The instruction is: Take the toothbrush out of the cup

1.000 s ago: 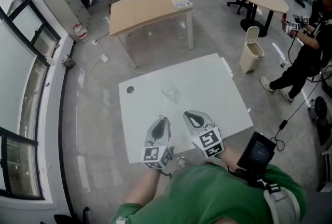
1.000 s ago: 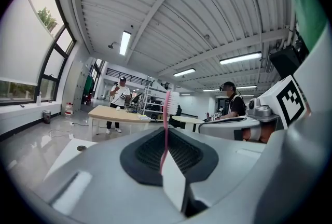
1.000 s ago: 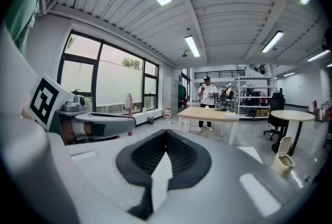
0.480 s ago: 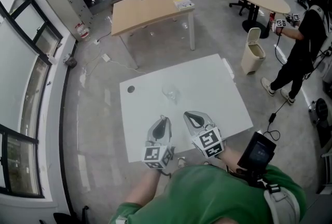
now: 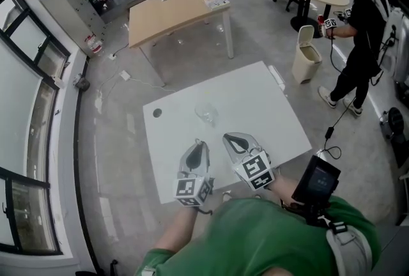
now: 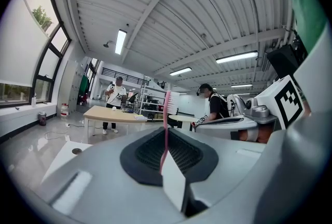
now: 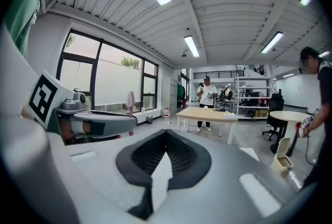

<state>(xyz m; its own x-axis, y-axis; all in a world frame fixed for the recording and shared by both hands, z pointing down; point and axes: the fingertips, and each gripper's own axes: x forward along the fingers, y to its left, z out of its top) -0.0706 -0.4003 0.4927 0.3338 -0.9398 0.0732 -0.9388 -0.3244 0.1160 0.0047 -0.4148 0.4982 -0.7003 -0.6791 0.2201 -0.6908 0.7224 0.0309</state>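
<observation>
Toothbrush [image 6: 166, 114], pink, one only, is recorded clamped between the jaws of the left gripper [image 6: 167, 154], long axis upright, bristle head on top. Cup [image 5: 208, 115], one, clear, is noted on the white table [image 5: 275, 121], ahead of both grippers and apart from the brush; nothing is made out in it. Right gripper [image 7: 161, 158] is closed on nothing, just beside the left. Removal is judged done; any set-down falls to the left hand

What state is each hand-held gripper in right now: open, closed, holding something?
Left hand-held gripper: closed on the pink toothbrush, which stands upright.
Right hand-held gripper: closed, empty.
</observation>
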